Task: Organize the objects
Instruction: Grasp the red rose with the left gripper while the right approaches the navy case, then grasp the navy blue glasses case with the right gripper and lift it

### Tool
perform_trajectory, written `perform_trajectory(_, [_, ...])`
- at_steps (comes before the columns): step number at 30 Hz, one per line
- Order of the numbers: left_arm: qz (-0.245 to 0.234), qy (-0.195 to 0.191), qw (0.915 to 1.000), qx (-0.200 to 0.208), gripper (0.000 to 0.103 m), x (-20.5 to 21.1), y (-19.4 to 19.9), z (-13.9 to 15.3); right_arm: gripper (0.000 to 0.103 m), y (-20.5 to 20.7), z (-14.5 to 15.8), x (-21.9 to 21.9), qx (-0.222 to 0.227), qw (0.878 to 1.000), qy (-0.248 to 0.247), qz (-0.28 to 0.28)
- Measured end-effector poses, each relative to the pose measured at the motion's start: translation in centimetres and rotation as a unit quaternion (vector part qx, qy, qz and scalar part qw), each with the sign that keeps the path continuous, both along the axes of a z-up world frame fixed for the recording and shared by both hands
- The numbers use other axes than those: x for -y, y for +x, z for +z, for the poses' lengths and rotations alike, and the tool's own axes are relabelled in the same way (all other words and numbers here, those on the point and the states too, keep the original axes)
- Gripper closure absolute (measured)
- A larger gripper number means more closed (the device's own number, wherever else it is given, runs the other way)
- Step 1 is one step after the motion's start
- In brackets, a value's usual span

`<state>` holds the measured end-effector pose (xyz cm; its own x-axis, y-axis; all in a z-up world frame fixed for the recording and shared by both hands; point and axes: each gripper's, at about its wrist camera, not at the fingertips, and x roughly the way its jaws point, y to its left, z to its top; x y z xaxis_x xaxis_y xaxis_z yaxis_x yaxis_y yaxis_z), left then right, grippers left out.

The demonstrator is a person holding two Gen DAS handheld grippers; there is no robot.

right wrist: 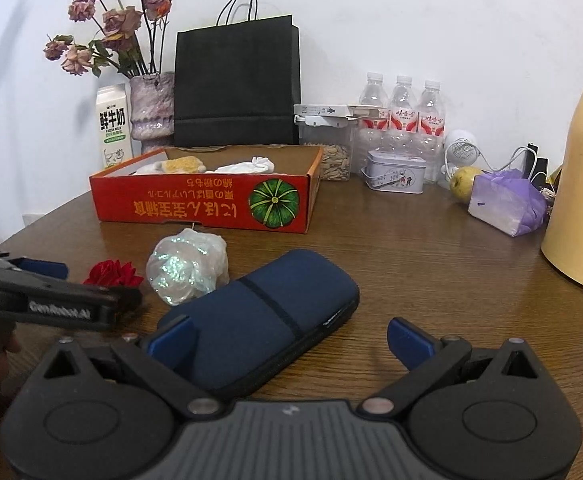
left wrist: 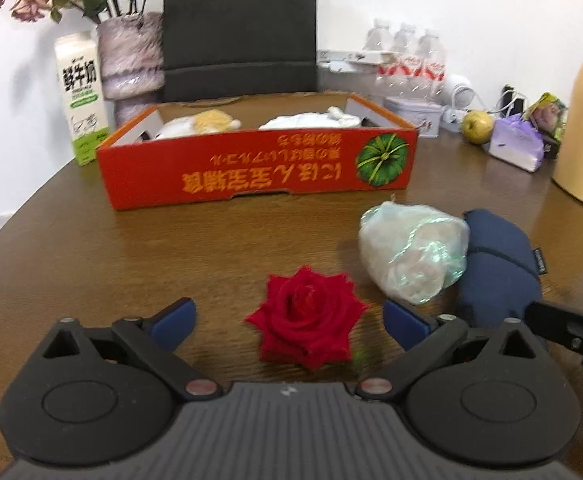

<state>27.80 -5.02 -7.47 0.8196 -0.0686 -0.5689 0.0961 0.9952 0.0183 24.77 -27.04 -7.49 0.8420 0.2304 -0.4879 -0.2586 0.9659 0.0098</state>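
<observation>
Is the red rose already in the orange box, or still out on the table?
Out. The rose lies on the table, in front of the box.

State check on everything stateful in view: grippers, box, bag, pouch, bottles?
left gripper: open, red rose between the jaws, untouched
right gripper: open, around the end of the navy pouch
navy pouch: closed, lying flat
orange box: open-topped, cloth items inside
black paper bag: upright
water bottles: capped, upright
</observation>
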Motion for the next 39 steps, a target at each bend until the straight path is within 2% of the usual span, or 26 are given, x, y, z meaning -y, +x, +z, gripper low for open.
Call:
perform_trajectory(1, [-0.003,-0.002,1.0000,0.004,0.019,0.0,-0.1,0.1,0.000,0.0,0.0,0.0,0.000,1.000,0.000,0.000])
perform_trajectory(3, [-0.008,-0.001,1.0000,-0.004,0.049,0.1,0.1,0.0,0.000,0.1,0.0,-0.1,-0.001,1.000,-0.001,0.000])
perform_trajectory(5, [-0.009,0.000,0.9999,-0.012,0.060,0.0,0.1,-0.1,0.000,0.2,-0.1,-0.1,-0.003,1.000,-0.002,-0.001])
perform_trajectory(6, [-0.012,-0.004,0.9999,-0.010,0.062,0.0,0.0,0.0,0.000,0.3,-0.1,-0.1,-0.005,1.000,0.001,-0.002])
perform_trajectory(11, [-0.021,-0.009,0.9996,0.019,0.064,-0.3,-1.1,1.0,0.000,0.6,0.2,0.0,-0.010,0.999,0.034,-0.019])
perform_trajectory(17, [-0.015,-0.017,0.9992,0.033,0.064,-1.0,-1.4,1.6,0.000,0.7,0.3,-1.3,-0.007,0.999,0.038,-0.035])
perform_trajectory(23, [-0.013,-0.017,0.9984,0.052,0.064,-1.6,-2.1,2.2,0.000,1.7,0.2,-3.4,-0.025,0.998,0.027,-0.057])
perform_trajectory(32, [0.008,-0.036,0.9982,0.047,0.063,-3.5,-1.9,2.4,0.000,4.0,-0.9,-5.5,-0.080,0.993,0.007,-0.088])
perform_trajectory(39, [0.019,-0.050,0.9974,0.048,0.063,-4.8,-1.8,2.4,0.006,3.5,-1.1,-5.2,-0.088,0.992,0.017,-0.090])
